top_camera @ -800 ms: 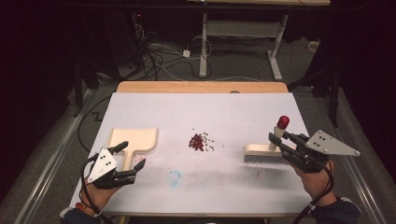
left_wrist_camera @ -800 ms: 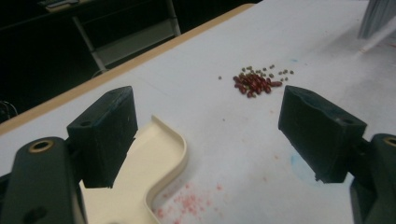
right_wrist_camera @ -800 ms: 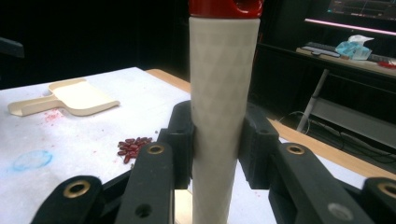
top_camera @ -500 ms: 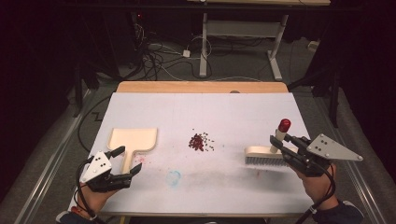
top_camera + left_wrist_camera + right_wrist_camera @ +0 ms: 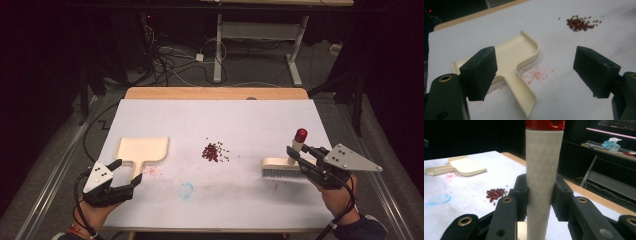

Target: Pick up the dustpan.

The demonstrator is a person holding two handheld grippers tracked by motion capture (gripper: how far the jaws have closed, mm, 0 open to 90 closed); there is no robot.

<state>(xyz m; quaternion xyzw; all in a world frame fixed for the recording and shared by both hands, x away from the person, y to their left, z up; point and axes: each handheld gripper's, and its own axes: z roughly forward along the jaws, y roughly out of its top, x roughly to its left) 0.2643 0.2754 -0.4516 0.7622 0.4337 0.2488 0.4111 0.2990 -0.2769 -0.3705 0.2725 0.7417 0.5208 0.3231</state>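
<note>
- Right gripper (image 5: 299, 159) clamped on the brush (image 5: 284, 167) handle (image 5: 544, 182), pads (image 5: 522, 195) pressed against both sides of the pale shaft, red cap (image 5: 301, 135) on top.
- Brush standing right of the beans (image 5: 215, 151), bristles down on the white table (image 5: 225, 120), handle upright.
- Left gripper (image 5: 127, 175) spread wide, holding nothing, hovering just behind the dustpan (image 5: 141, 151) handle (image 5: 521, 97).
- Dustpan lying flat left of the beans, well apart from them, mouth away from the person.
- Beans in a small heap between dustpan and brush; a few strays beside the heap.
- Pinkish smudge near the dustpan handle, faint blue ring (image 5: 186, 190) nearer the person than the beans — possibly stains, hard to say.
</note>
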